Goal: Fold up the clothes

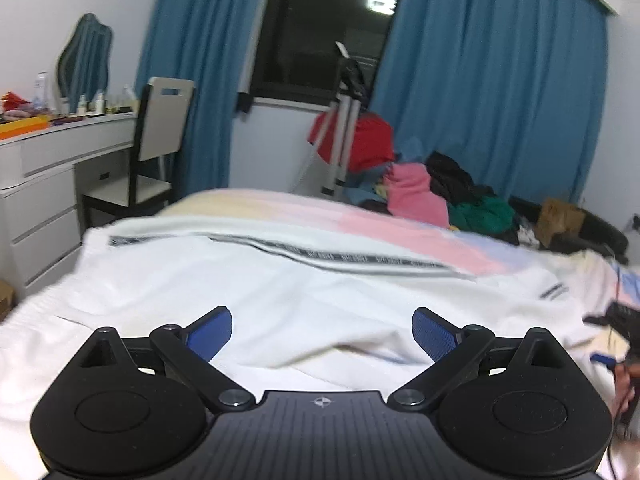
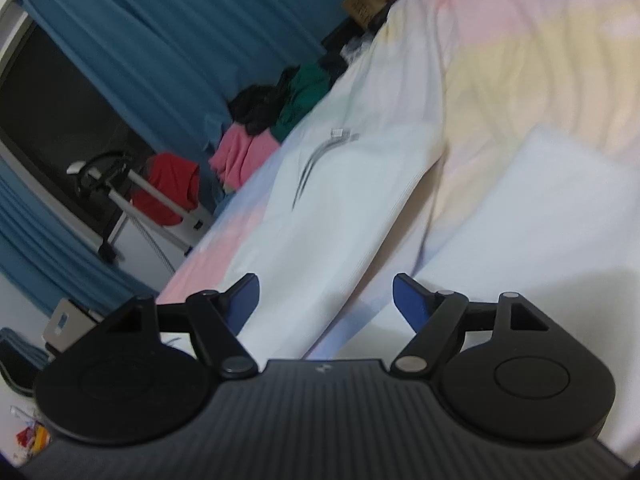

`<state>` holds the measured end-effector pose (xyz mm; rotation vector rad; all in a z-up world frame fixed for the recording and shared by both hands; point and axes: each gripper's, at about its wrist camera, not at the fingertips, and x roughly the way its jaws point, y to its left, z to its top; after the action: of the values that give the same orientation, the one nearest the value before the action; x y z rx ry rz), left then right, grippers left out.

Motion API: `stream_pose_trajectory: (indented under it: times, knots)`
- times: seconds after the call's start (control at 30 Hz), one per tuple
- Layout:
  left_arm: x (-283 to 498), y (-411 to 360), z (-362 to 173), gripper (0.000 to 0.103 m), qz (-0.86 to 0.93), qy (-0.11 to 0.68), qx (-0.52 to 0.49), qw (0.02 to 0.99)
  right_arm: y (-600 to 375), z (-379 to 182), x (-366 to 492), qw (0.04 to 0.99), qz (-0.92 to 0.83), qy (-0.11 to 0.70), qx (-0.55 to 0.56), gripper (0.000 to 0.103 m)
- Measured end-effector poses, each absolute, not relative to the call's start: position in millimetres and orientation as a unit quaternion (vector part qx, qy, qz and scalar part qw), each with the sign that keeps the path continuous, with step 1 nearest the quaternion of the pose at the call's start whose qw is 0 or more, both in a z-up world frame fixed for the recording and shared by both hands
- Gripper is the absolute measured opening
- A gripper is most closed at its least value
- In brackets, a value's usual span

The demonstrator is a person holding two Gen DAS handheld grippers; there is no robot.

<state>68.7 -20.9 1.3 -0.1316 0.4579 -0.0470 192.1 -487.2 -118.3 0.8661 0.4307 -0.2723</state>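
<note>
Both the left gripper [image 1: 322, 334] and right gripper [image 2: 326, 300] hover spread wide, holding nothing, over a white garment [image 1: 260, 280] on the bed [image 1: 380, 220]; its black lettered stripe [image 1: 360, 258] is too blurred to read.

Bed [image 1: 400, 220] in pastel striped sheet; white garment [image 1: 280, 280] spread across it; clothes pile [image 1: 440, 188] at far edge.

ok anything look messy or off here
Yes: a heap of unfolded clothes sits at the bed's far edge, and the white garment on the bed lies rumpled. Both tongs are open, holding nothing.
</note>
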Motion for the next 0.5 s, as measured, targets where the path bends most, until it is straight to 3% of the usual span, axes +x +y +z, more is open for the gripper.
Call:
stream_pose_trajectory:
  times: [0.17,0.27,0.5]
  knots:
    - [87,-19,-45,0.098,-0.029,0.245,-0.052,0.968,-497,-139,234,0.88,-0.131,0.191,0.415,0.076]
    - [96,-15,-58,0.098,-0.037,0.252,-0.063,0.965,-504,-151,258,0.882,-0.138,0.179,0.414,0.066]
    - [103,-29,-70,0.098,-0.056,0.231,-0.029,0.971,-538,-163,275,0.857,-0.131,0.098,0.488,0.068]
